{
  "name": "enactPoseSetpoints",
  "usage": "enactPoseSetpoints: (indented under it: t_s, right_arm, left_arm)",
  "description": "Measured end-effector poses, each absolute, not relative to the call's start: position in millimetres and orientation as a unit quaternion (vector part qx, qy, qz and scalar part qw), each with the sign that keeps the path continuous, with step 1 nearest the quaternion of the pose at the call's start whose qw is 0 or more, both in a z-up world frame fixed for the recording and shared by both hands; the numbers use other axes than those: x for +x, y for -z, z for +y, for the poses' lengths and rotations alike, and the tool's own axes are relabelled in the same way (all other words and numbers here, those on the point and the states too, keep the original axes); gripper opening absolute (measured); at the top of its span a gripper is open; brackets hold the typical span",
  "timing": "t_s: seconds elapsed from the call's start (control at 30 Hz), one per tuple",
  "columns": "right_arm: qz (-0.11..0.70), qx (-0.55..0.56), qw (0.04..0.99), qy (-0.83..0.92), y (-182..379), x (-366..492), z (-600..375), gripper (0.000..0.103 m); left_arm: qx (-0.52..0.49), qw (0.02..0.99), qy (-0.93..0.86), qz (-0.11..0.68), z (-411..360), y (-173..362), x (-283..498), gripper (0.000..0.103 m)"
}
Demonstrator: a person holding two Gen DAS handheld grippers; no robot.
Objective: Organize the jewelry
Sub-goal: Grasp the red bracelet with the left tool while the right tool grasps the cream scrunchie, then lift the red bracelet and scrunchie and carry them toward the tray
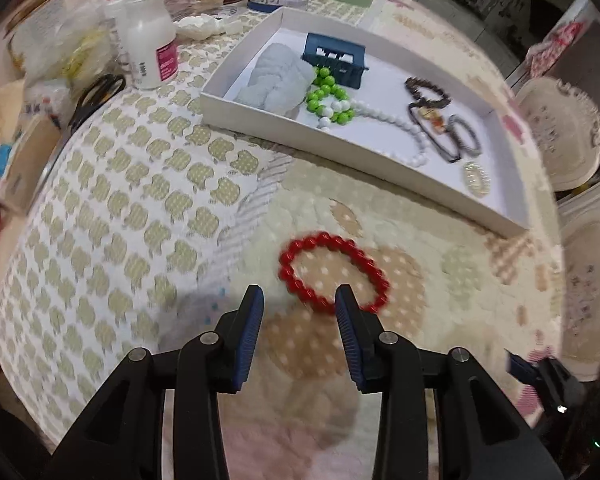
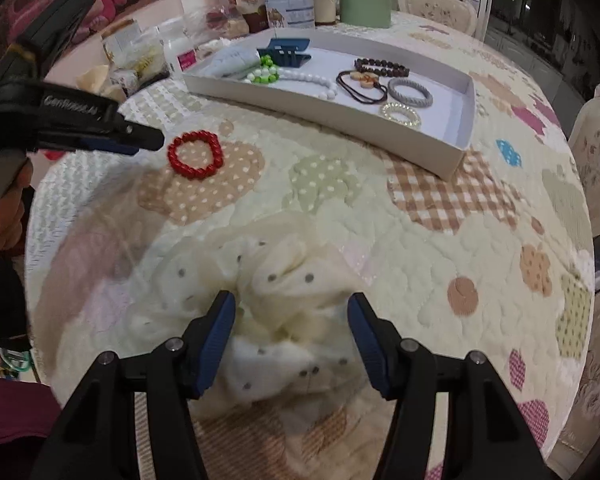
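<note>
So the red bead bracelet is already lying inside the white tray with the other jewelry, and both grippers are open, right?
Not quite. The red bead bracelet lies on the quilted cloth outside the white tray, just ahead of the open left gripper, as the left wrist view shows. The right gripper is open too.

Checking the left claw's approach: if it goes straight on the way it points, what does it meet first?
Most likely the red bead bracelet on the quilted table cover: it lies just ahead of the open left claw, though depth is hard to judge.
</note>
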State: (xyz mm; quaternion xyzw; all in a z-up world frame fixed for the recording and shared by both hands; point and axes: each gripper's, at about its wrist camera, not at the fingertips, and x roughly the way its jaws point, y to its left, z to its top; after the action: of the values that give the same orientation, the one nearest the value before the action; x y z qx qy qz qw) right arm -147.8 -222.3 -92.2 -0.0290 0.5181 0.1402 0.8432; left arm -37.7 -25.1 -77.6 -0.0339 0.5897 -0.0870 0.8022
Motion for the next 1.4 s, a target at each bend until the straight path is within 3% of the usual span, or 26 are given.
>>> enactPoseSetpoints:
  t_s: [0.03, 0.13, 0.27, 0.33, 0.43, 0.67, 1.07, 1.4]
  right_arm:
    - [0.513, -0.029, 0.847, -0.138, 92, -148, -222, 0.058]
    - [0.510, -0.026, 0.850, -0.130, 92, -147, -224, 0.033]
    - [0.513, 0.003, 0.849, -0.129, 91, -144, -235, 0.018]
    - [0.513, 0.021, 0.848, -0.132, 89, -144, -241, 0.016]
    - [0.507, 0.038, 0.851, -0.134, 82, -146, -247, 0.014]
    - [0.476, 0.047, 0.867, -0.140, 50, -152, -257, 0.014]
    - [0.403, 0.051, 0.903, -0.142, -21, -147, -271, 0.014]
    - [0.374, 0.051, 0.916, -0.138, -50, -141, -278, 0.014]
  left_arm:
    - [-0.023, 0.803, 0.080, 0.590, -27, 80, -36, 0.037]
    - [-0.004, 0.803, 0.072, 0.591, -33, 90, -29, 0.037]
    - [0.011, 0.812, 0.064, 0.580, -38, 93, -26, 0.037]
    - [0.017, 0.816, 0.065, 0.574, -41, 93, -25, 0.035]
    - [0.026, 0.823, 0.065, 0.564, -42, 92, -26, 0.009]
    - [-0.013, 0.825, 0.104, 0.555, -32, 58, -38, 0.009]
    - [0.009, 0.864, 0.119, 0.488, -34, -28, -50, 0.009]
    - [0.028, 0.881, 0.132, 0.455, -52, -66, -56, 0.009]
